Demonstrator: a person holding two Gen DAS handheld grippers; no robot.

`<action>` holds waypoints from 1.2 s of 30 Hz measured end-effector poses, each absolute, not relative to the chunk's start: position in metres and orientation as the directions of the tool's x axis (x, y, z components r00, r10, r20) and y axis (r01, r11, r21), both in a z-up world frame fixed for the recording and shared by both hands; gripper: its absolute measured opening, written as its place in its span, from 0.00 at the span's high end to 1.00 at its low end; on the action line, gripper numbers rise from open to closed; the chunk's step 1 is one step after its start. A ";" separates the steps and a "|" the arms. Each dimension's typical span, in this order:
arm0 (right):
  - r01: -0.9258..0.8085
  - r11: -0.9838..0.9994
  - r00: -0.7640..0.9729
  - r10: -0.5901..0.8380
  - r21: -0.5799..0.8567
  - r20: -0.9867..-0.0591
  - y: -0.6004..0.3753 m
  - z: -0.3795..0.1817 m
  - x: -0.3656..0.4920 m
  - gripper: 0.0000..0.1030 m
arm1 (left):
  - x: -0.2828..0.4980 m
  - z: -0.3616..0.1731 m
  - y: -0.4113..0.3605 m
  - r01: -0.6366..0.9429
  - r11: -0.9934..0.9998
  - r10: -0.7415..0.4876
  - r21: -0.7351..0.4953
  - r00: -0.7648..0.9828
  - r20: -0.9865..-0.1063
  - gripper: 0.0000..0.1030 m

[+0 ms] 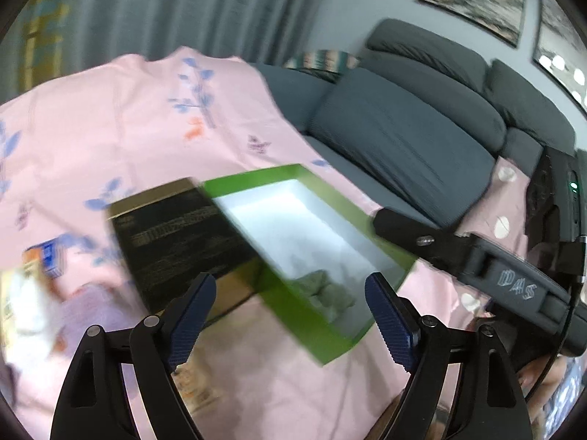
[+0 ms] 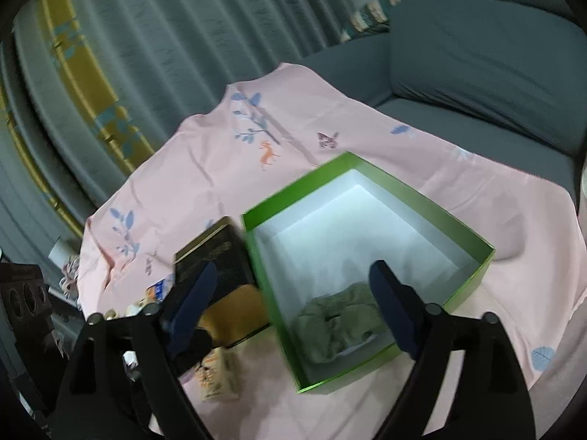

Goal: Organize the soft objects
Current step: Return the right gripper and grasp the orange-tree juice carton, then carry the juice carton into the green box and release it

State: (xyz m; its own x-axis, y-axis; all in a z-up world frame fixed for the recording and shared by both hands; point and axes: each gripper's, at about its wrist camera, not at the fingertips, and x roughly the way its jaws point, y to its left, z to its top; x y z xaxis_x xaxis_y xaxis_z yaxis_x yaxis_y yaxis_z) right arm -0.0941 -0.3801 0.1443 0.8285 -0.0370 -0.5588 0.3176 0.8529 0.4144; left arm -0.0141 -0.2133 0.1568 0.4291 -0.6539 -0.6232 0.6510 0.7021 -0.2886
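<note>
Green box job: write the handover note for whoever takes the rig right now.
Left claw: open, empty.
Right claw: open, empty, over the near end of the green box.
Olive cloth: crumpled inside the green box at its near end; the rest of the box is bare.
Black box: beside the green box, on the pink sheet.
Left: small items lie near the black box, too blurred to identify; check them for soft things.

A pink printed cloth with blue leaves (image 2: 227,168) covers the supporting surface beside a grey sofa (image 1: 414,124). Directly on the cloth stand an open green cardboard box with a white inside (image 2: 473,236) and, touching its left side, a black rectangular box (image 2: 216,253); small blurred packets lie nearer.
</note>
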 end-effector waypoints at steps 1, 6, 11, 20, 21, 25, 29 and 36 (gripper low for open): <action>0.300 0.859 0.833 -0.024 0.414 -0.553 -0.373 0.148 -0.095 0.07 | -0.015 0.159 -0.196 0.624 0.723 -0.640 -0.296 0.446 -0.626 0.18; 0.218 0.883 0.825 0.060 0.416 -0.561 -0.337 0.150 -0.093 0.03 | -0.022 0.160 -0.138 0.528 0.797 -0.572 -0.295 0.502 -0.648 0.14; 0.152 0.886 0.771 0.172 0.439 -0.613 -0.301 0.127 -0.077 0.03 | -0.034 0.141 -0.079 0.393 0.887 -0.442 -0.242 0.568 -0.695 0.14; 0.143 0.944 0.585 0.161 0.296 -0.795 -0.235 0.053 -0.031 0.10 | -0.056 0.079 0.000 0.185 0.932 -0.360 -0.310 0.531 -0.767 0.14; 0.138 0.949 0.569 0.160 0.285 -0.806 -0.230 0.045 -0.027 0.12 | -0.058 0.076 0.004 0.173 0.933 -0.357 -0.314 0.527 -0.771 0.14; 0.138 0.966 0.521 0.116 0.218 -0.846 -0.217 0.024 -0.015 0.31 | -0.067 0.064 0.023 0.119 0.938 -0.337 -0.324 0.524 -0.782 0.14; 0.114 0.987 0.518 0.042 0.118 -0.854 -0.204 0.019 -0.020 0.50 | -0.071 0.060 0.040 0.079 0.935 -0.333 -0.346 0.533 -0.778 0.14; -0.048 0.967 0.480 0.241 0.249 -0.843 -0.171 0.033 -0.049 0.51 | -0.073 0.058 0.060 0.031 0.917 -0.348 -0.398 0.552 -0.758 0.14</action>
